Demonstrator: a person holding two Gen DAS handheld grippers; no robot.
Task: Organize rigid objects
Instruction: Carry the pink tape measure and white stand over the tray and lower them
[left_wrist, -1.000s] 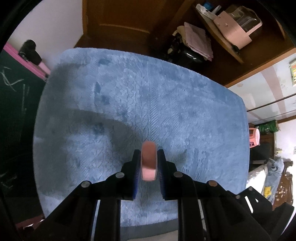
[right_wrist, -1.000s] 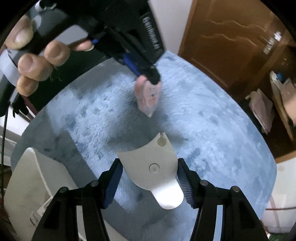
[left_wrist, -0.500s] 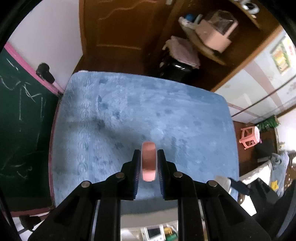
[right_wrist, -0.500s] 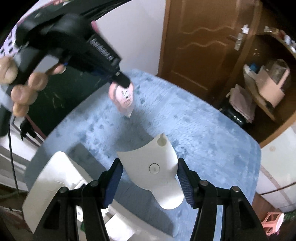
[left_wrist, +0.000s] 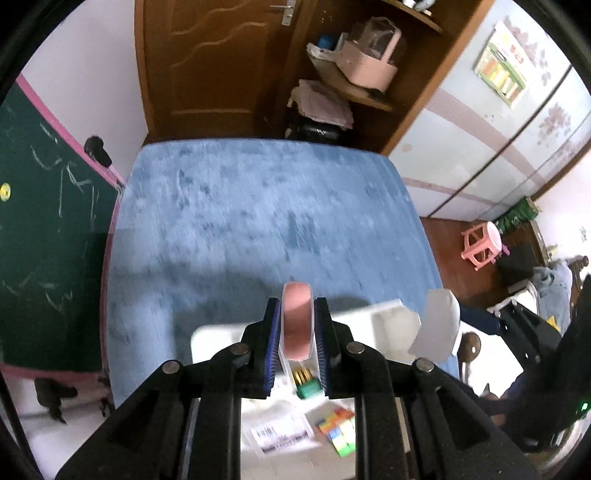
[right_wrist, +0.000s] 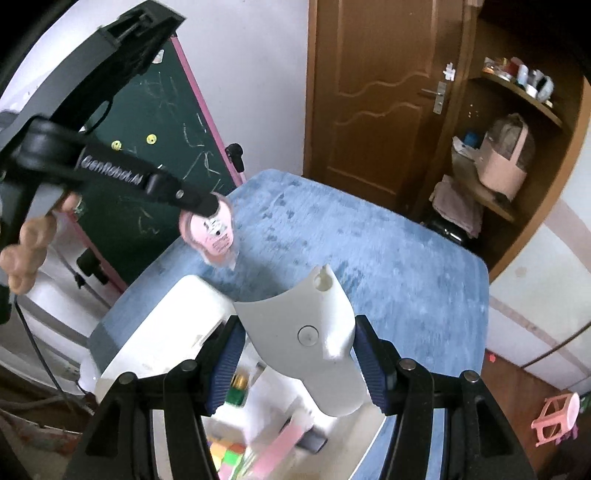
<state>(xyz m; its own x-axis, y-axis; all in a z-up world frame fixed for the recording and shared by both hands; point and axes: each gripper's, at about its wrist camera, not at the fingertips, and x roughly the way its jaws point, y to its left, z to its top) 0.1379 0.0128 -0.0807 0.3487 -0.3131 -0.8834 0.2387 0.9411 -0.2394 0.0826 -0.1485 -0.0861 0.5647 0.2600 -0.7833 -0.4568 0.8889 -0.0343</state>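
Pink, flat-sided plastic tape dispenser (left_wrist: 296, 325) is sitting pinched between the blue pads of the left gripper (left_wrist: 295, 332), jaws pressed tight on its sides, held in the air above a white open storage box (left_wrist: 388, 325). The right gripper (right_wrist: 298, 363) is clamping a pale grey curved plastic shell piece (right_wrist: 306, 332) across its width, also over the box. Inside the box are lying a multicoloured puzzle cube (left_wrist: 338, 432) and a green-based item, too blurred to identify. Beyond, a blue plush cloth (left_wrist: 258, 206) is covering the table; a brown wooden door (left_wrist: 207, 66) is standing behind.
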